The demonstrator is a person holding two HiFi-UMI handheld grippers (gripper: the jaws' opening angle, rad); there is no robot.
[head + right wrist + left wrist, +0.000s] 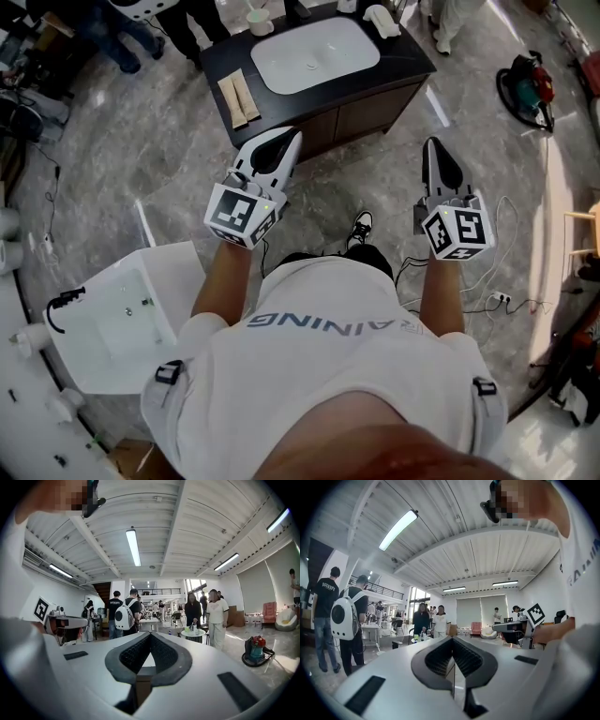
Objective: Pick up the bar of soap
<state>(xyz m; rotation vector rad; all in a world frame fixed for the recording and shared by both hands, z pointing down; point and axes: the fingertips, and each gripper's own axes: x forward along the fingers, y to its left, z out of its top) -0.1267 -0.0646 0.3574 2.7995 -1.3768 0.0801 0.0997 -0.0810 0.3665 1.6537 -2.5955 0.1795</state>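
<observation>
A dark vanity counter (225,56) with a white basin (309,54) stands ahead of me. On its far right corner lies a whitish bar-shaped thing (381,19) that looks like the soap. My left gripper (292,137) is held level and points at the counter's front edge. Its jaws are shut and empty (452,640). My right gripper (431,143) hovers over the floor right of the vanity, well short of the bar. It is shut too, with nothing between its pads (150,635). Neither gripper view shows the soap.
Two tan folded cloths (238,99) lie on the counter's left end, and a cup (258,19) stands behind the basin. A second white basin unit (122,319) sits on the floor at my left. A red and teal machine (525,82) and cables (497,300) lie to the right. People (213,616) stand around.
</observation>
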